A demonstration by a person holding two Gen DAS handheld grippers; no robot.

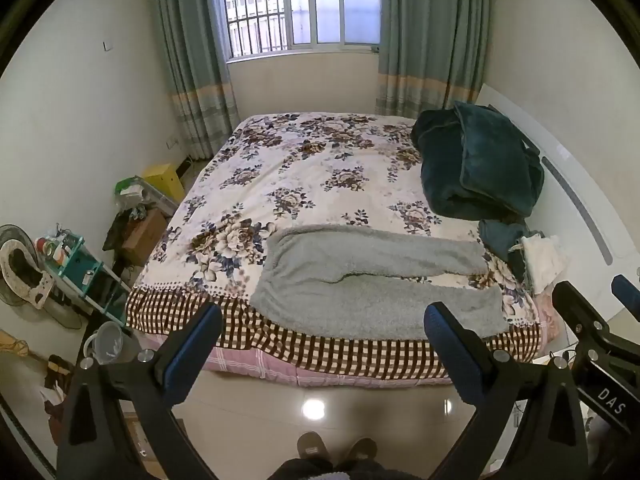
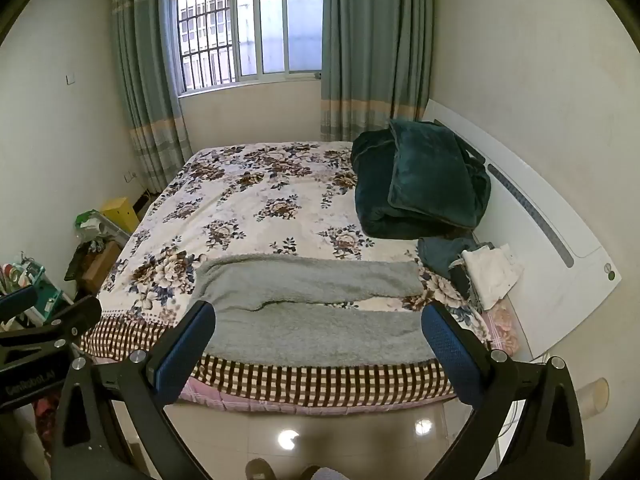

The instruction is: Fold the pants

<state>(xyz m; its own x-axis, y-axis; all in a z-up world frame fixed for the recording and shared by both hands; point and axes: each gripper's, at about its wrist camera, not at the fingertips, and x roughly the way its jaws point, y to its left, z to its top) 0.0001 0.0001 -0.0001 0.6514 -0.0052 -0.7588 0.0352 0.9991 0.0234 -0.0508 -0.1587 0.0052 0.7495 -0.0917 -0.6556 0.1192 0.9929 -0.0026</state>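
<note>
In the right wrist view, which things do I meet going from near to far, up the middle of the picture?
Tiled floor → checked bed border → grey pants → floral bedspread → window.

A small bedroom with pale walls [image 1: 80,128]. Daylight comes through a barred window [image 1: 296,4] flanked by teal curtains [image 1: 188,60]. The bed [image 1: 312,168] has a white headboard [image 2: 540,216] at the right. Glossy tiled floor [image 1: 360,408] reflects a lamp.
</note>
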